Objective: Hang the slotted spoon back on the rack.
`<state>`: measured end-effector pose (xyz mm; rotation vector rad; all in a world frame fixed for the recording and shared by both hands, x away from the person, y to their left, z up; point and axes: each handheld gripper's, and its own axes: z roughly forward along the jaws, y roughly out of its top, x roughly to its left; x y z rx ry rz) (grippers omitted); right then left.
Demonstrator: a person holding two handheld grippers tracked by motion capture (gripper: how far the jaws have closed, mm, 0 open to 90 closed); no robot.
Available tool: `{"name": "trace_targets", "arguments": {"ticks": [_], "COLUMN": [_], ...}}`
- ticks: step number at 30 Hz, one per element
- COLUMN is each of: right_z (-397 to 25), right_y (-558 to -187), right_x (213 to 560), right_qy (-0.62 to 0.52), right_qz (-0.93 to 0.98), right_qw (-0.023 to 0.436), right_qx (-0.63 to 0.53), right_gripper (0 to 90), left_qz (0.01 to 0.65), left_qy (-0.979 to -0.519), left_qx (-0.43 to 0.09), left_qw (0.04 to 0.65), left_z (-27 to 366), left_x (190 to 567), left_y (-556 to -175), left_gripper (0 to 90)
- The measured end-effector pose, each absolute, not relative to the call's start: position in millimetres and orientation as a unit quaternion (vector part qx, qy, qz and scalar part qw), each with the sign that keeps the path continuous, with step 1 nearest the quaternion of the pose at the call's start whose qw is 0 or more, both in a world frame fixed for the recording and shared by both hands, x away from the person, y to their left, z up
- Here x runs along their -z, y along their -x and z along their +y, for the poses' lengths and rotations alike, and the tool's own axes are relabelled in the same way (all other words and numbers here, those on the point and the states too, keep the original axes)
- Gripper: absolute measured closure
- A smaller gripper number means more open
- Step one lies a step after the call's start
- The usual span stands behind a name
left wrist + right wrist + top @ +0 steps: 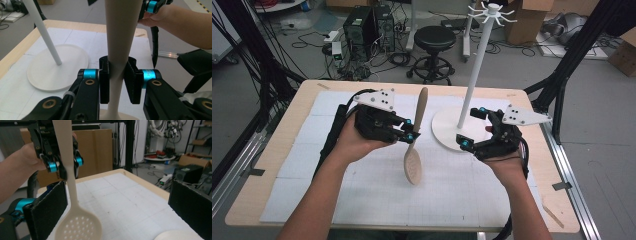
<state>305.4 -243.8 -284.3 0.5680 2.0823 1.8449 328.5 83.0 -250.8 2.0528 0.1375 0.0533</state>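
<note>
Left gripper (411,131) fingers clamped; right gripper (472,127) fingers spread wide.

No lettering, label, brand mark or number can be read anywhere on the table (362,200), the gripped slotted spoon (414,165) or the white stand (447,131); faint marks on a blue jaw band of the left gripper (119,80) are too blurred to make out.

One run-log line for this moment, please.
left tongs: shut on slotted spoon, bowl down | right tongs: open, beside white stand | spoon off table
</note>
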Motion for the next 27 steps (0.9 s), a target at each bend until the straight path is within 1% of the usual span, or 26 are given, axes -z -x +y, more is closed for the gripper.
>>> {"name": "trace_targets", "arguments": {"ticks": [3,4,7,9,11,17,20,22,24,27], "right_z": [-239.9,-236.5,-232.3,-229.2,-227.1,-217.2,-214.7,-212.4,-208.9,-205.5], "right_y": [-304.5,-304.4,-304.8,-304.3,-304.5,-305.7,-306.1,-306.6,-307.1,-307.8], "right_x": [273.5,269.0,266.1,263.8,261.7,258.6,256.8,255.8,254.5,253.1], "right_qy": [-0.189,-0.178,-0.171,-0.162,-0.151,-0.134,-0.125,-0.119,-0.114,-0.109], "right_qz": [0.72,0.723,0.728,0.732,0.732,0.735,0.729,0.729,0.731,0.732], "right_qw": [0.149,0.143,0.143,0.134,0.124,0.11,0.098,0.102,0.095,0.088], "right_qx": [-0.651,-0.653,-0.649,-0.648,-0.653,-0.656,-0.666,-0.666,-0.666,-0.667], "right_gripper": [1.7,3.7,4.5,7.7,17.1,19.0,26.5,27.5,31.6,34.8], "left_qz": [0.057,0.057,0.054,0.053,0.052,0.049,0.049,0.049,0.046,0.045], "left_qy": [-0.855,-0.855,-0.856,-0.857,-0.858,-0.858,-0.858,-0.857,-0.859,-0.859], "left_qx": [-0.023,-0.024,-0.024,-0.025,-0.024,-0.023,-0.022,-0.019,-0.018,-0.018], "left_qw": [0.515,0.516,0.514,0.512,0.511,0.511,0.512,0.512,0.509,0.509], "left_z": [77.2,75.7,71.9,68.9,67.0,62.7,60.4,58.6,57.0,55.5], "left_x": [250.6,250.6,251.7,253.4,253.6,252.2,252.1,252.6,253.1,253.1], "left_y": [-328.1,-328.1,-327.5,-327.0,-327.1,-326.9,-326.8,-326.8,-326.8,-326.4], "left_gripper": [75.8,75.8,75.8,75.8,75.8,75.9,75.8,75.8,75.8,75.8]}}
